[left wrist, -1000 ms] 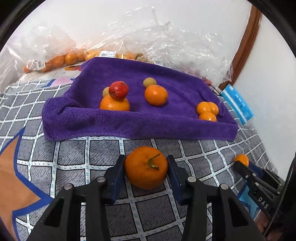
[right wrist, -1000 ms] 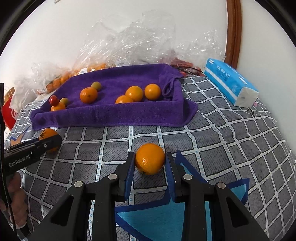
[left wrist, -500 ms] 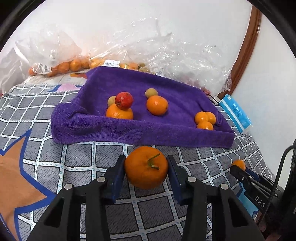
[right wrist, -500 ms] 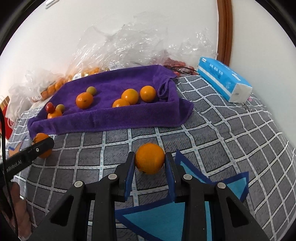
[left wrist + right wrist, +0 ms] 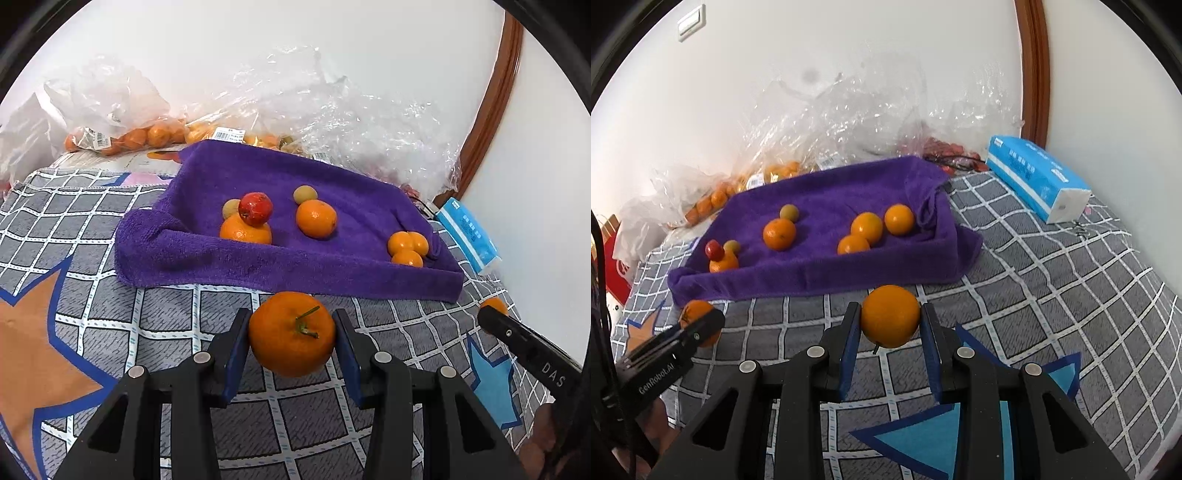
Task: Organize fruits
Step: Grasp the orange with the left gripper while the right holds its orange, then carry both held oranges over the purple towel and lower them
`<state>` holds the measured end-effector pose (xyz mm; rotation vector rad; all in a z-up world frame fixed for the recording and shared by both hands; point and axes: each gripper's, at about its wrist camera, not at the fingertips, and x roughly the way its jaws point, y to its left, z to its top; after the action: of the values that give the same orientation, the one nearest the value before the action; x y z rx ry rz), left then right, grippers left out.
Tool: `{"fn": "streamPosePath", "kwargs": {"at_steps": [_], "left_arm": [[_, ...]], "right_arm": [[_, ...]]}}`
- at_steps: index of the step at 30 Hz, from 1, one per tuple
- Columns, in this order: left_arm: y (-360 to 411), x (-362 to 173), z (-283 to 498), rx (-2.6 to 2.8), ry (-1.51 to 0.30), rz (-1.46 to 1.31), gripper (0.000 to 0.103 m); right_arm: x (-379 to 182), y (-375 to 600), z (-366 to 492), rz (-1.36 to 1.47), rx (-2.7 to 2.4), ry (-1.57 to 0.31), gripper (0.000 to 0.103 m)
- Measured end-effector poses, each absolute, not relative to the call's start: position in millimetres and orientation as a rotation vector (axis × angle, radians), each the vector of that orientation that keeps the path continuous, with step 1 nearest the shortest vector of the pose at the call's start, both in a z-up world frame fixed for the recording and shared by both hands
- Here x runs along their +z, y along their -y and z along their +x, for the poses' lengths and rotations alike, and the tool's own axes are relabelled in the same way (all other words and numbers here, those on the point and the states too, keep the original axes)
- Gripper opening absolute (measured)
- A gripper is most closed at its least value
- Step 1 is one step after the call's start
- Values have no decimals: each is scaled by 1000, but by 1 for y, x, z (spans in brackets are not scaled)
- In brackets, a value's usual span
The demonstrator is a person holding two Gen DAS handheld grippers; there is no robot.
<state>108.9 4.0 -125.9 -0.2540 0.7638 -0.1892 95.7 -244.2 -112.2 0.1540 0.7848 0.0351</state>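
Left hand-held gripper point(image 5: 291, 341) clamps a stemmed round orange mandarin point(image 5: 291, 332); right hand-held gripper point(image 5: 890, 328) clamps a smooth round orange point(image 5: 890, 315); at twelve o'clock, the plush purple towel point(image 5: 280, 262) carries eight fruits.

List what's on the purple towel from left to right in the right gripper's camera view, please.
Red fruit atop an orange, then the lone orange with a greenish fruit behind it, then the cluster of three oranges.

Purple towel point(image 5: 280, 258) beyond the claw, orange fruit on it, one red fruit point(image 5: 255, 208); grey white-gridded bedspread point(image 5: 1052, 280) below; blue tissue pack point(image 5: 1034, 177) far right
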Motion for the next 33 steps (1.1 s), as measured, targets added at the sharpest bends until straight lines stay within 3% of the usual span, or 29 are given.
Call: {"fn": "streamPosePath", "kwargs": {"at_steps": [33], "left_arm": [[-36,-89,89,-118,-748,-328,42]], "right_arm": [[-92,220,107,105,100,-741,32]]}}
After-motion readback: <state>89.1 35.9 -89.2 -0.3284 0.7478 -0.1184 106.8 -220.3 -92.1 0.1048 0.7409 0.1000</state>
